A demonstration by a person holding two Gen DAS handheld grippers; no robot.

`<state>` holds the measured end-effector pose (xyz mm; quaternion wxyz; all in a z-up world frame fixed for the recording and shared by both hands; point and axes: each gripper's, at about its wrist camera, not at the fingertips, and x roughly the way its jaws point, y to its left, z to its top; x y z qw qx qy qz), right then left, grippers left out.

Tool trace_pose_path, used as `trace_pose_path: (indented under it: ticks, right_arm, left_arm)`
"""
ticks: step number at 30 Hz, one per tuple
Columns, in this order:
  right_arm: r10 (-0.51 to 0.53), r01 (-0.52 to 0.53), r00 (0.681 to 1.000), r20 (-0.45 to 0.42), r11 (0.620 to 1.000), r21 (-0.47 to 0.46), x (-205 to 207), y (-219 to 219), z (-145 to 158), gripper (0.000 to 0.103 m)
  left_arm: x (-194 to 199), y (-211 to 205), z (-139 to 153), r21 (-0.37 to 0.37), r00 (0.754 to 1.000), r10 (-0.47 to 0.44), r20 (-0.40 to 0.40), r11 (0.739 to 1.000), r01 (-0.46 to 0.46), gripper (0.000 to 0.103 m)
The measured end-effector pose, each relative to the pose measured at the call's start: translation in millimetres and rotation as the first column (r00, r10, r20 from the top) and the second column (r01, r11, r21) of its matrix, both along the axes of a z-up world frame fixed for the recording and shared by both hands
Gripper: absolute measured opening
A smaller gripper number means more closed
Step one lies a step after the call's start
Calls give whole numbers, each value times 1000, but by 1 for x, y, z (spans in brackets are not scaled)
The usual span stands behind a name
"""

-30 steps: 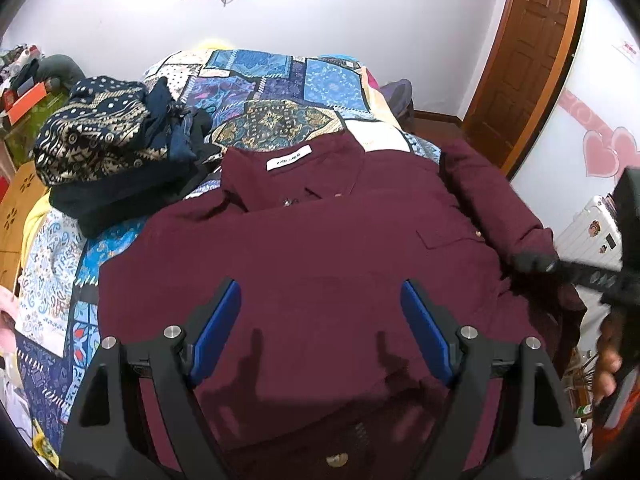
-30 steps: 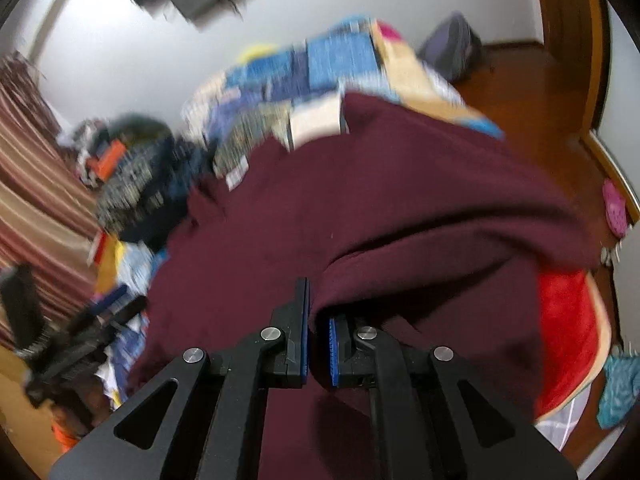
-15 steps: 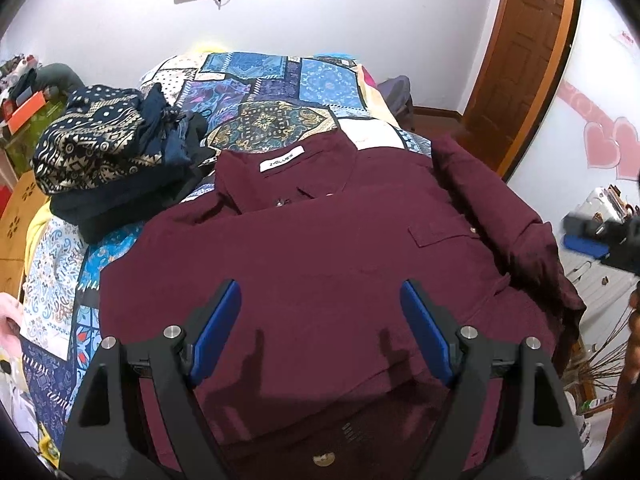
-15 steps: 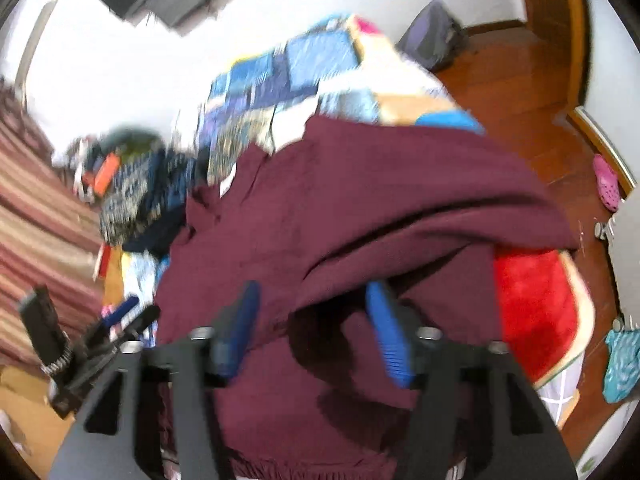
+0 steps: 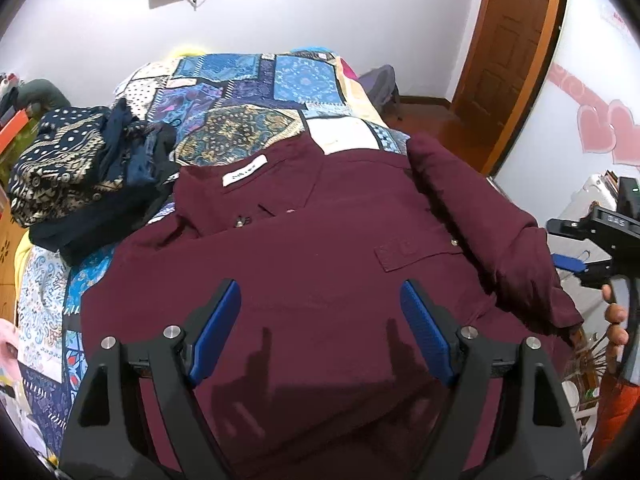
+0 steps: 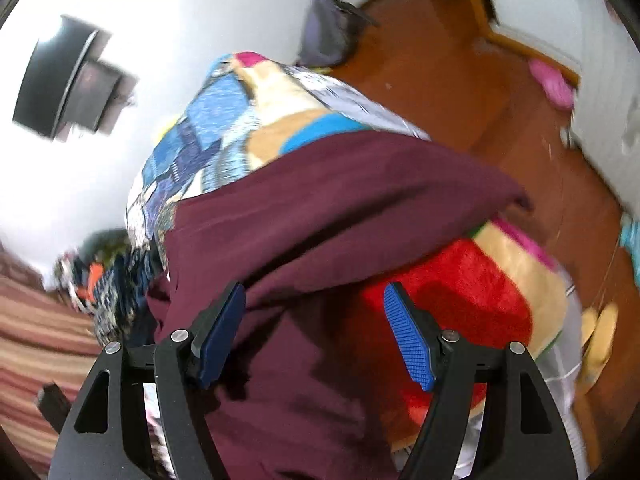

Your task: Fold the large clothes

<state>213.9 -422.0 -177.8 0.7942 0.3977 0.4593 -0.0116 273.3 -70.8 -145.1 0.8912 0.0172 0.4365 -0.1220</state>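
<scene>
A large maroon shirt (image 5: 312,264) lies front up on the patchwork bed, collar with a white label (image 5: 244,174) at the far end. Its right sleeve (image 5: 480,224) lies folded along the right side of the body. My left gripper (image 5: 320,320) is open and empty, hovering above the shirt's lower middle. My right gripper (image 6: 314,328) is open and empty over the shirt's right edge (image 6: 320,216); it also shows in the left wrist view (image 5: 576,264), off the bed's right side.
A pile of dark patterned clothes (image 5: 80,168) sits on the bed's far left. The patchwork quilt (image 5: 256,92) covers the bed. A red and yellow blanket (image 6: 472,296) hangs off the bed's right edge. Wooden floor (image 6: 440,80) and a door (image 5: 516,52) lie to the right.
My right gripper was shut on the shirt's right sleeve one second ago; it opened, let the sleeve drop onto the shirt, and drew back to the right. The left gripper stayed open and nearly still.
</scene>
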Motion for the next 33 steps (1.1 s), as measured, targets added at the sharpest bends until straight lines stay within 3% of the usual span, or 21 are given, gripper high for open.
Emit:
trace_pose_path:
  ticks: [6, 12, 14, 16, 18, 19, 26, 30, 33]
  right_arm:
    - [-60, 62, 998, -29, 993, 95, 16, -19, -26, 71]
    - [-104, 108, 994, -40, 990, 89, 37, -32, -31, 70]
    - [-114, 117, 993, -36, 991, 73, 39, -35, -27, 61]
    - [-125, 127, 992, -30, 991, 43, 39, -38, -19, 36]
    - [-127, 127, 992, -21, 992, 23, 38, -40, -12, 20]
    - [-117, 117, 993, -9, 993, 20, 39, -38, -7, 15]
    - [8, 15, 988, 156, 989, -145, 31, 4, 62, 12]
    - [143, -86, 954, 262, 972, -218, 30, 49, 109, 12]
    - [268, -190, 910, 318, 948, -253, 32, 92, 138, 12]
  left_arm:
    - [9, -10, -10, 17, 1000, -13, -29, 1000, 14, 82]
    - [11, -5, -13, 22, 999, 2, -39, 1000, -1, 82]
    - [12, -1, -12, 20, 999, 11, -36, 1000, -11, 81]
    - [12, 3, -11, 16, 999, 21, -30, 1000, -20, 82]
    - [11, 9, -8, 10, 999, 32, -25, 999, -32, 82]
    - [10, 12, -7, 6, 999, 37, -21, 999, -37, 82]
    - [5, 37, 1, -14, 997, 73, 7, 997, -73, 82]
    - [0, 53, 9, -31, 995, 94, 31, 995, -93, 82]
    - [-7, 70, 18, -42, 991, 122, 63, 992, -120, 82]
